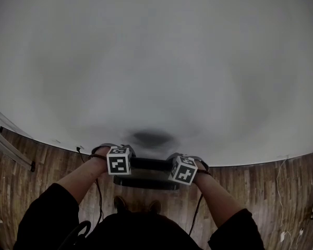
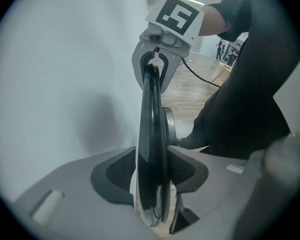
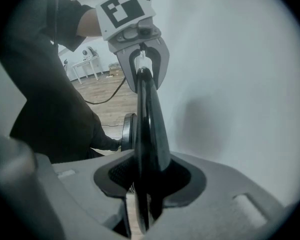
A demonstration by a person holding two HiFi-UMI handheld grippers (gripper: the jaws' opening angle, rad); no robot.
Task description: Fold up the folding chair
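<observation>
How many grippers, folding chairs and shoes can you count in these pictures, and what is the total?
Grippers: 2, the left gripper and the right gripper
Folding chairs: 1, the black folding chair
Shoes: 2, the left shoe and the right shoe
Total: 5

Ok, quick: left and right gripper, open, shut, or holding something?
Left gripper: open, jaws loosely around the chair edge, pads look just off it.
Right gripper: open, the same chair edge between its jaws.
</observation>
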